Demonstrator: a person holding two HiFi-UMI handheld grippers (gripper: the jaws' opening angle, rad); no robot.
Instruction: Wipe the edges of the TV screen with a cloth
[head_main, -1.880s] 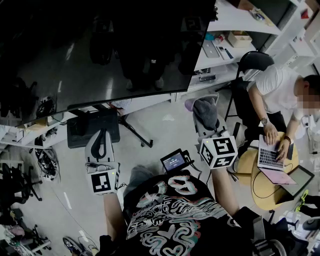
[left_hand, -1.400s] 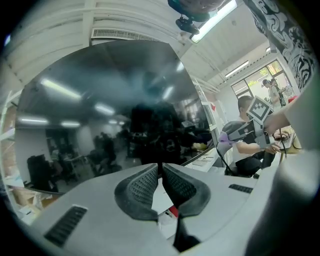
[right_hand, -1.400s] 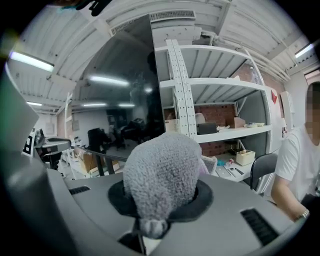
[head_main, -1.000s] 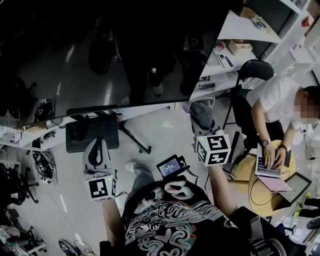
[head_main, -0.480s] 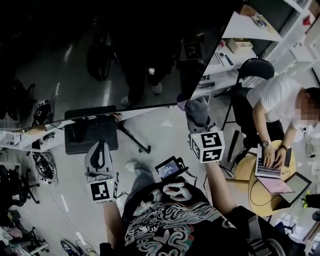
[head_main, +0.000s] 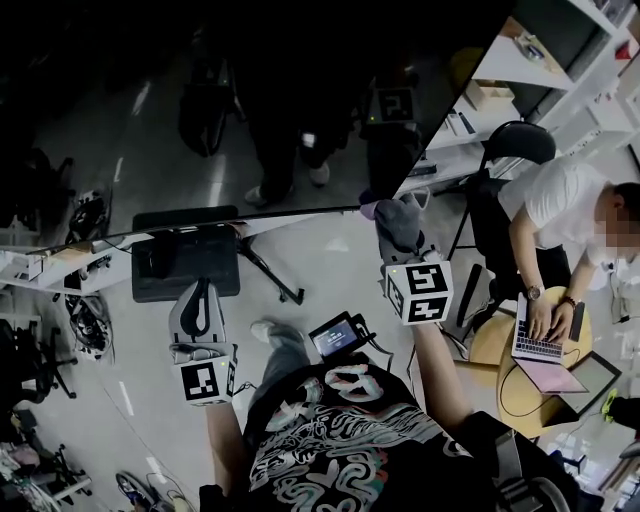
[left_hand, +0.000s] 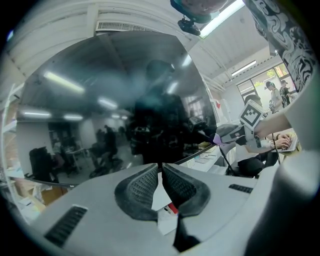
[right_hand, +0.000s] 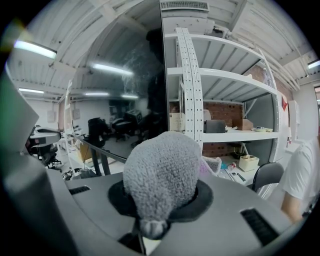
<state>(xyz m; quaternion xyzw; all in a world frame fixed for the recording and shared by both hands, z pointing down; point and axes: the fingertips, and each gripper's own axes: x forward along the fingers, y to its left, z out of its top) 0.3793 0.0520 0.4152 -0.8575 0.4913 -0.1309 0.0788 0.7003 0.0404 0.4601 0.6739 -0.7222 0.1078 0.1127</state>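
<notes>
Black short-sleeved T-shirt (head_main: 340, 440), white and pastel swirl print, lower centre of head view. Left gripper (head_main: 203, 292): light grey shell, dark ribbed jaw pads, black-on-white marker cube (head_main: 205, 380). Matching second cube (head_main: 417, 292), right of centre.

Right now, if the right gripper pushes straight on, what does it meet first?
The TV: the cloth shut in the right gripper points at its lower right corner, at the screen's edge. It looks close to touching, but depth is unclear.
</notes>
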